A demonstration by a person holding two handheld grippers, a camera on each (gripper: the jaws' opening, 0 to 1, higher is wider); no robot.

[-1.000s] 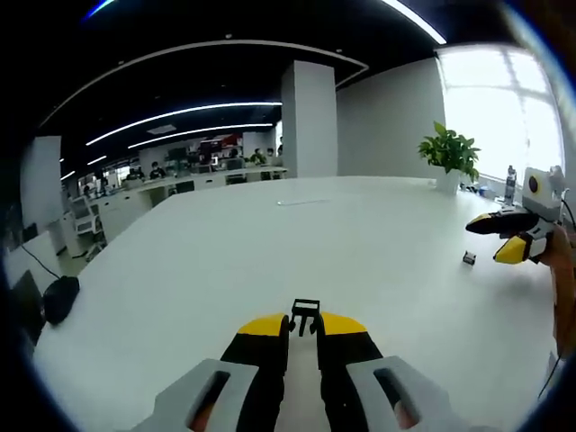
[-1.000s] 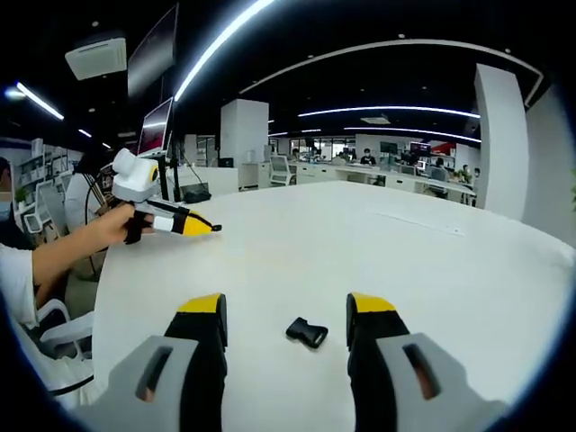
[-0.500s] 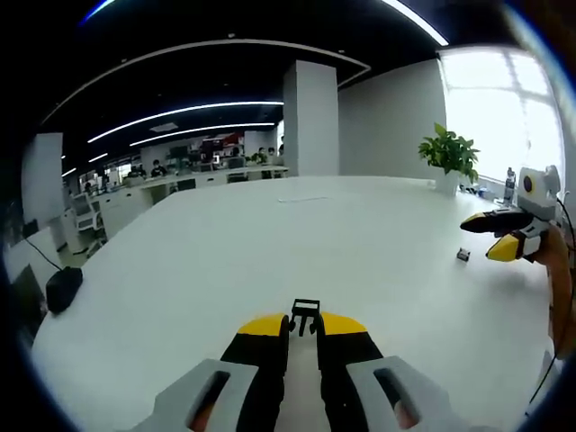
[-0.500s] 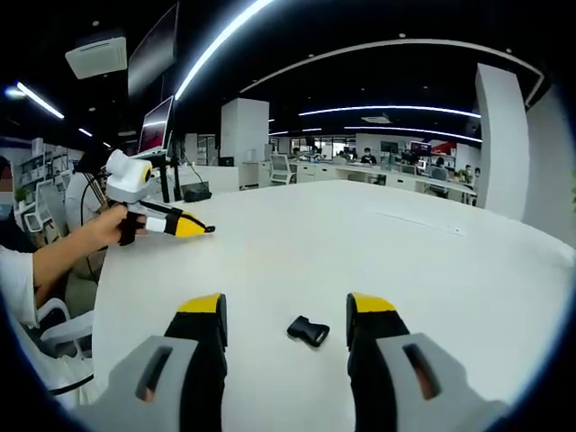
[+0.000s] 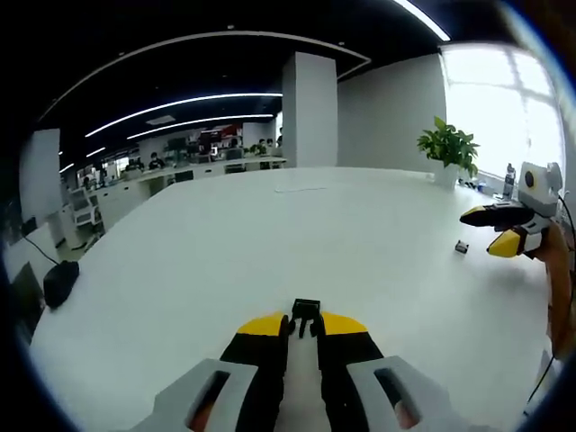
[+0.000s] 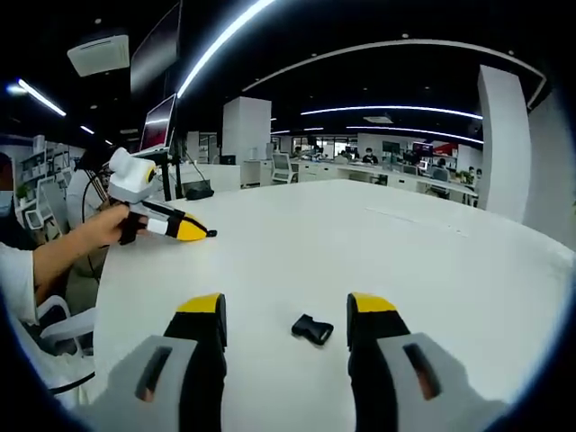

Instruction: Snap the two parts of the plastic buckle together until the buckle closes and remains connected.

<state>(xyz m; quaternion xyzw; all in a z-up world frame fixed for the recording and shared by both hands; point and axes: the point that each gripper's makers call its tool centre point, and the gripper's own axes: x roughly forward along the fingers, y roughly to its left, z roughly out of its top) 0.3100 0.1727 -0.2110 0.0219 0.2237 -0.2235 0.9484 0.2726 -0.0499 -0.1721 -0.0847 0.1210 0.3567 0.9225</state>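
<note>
In the left gripper view my left gripper (image 5: 301, 326) is shut on a black pronged buckle part (image 5: 306, 311), whose head sticks out past the yellow fingertips above the white table (image 5: 270, 234). The same gripper (image 6: 209, 233) appears at the left of the right gripper view, held by a hand. My right gripper (image 6: 286, 310) stands open over the table. The black socket buckle part (image 6: 312, 329) lies flat between its fingers, nearer the right one and untouched. That part (image 5: 461, 247) shows small below the right gripper (image 5: 498, 229) at the right edge of the left gripper view.
A potted plant (image 5: 450, 155) stands at the table's far right edge. A black mouse (image 5: 59, 281) lies on the left side. Monitors (image 6: 158, 126) and a stand rise behind the person's arm (image 6: 63, 254). Desks and chairs fill the office beyond.
Both views have shifted slightly. The left gripper keeps its hold on the pronged part. The socket part still lies on the table between the right gripper's open fingers.
</note>
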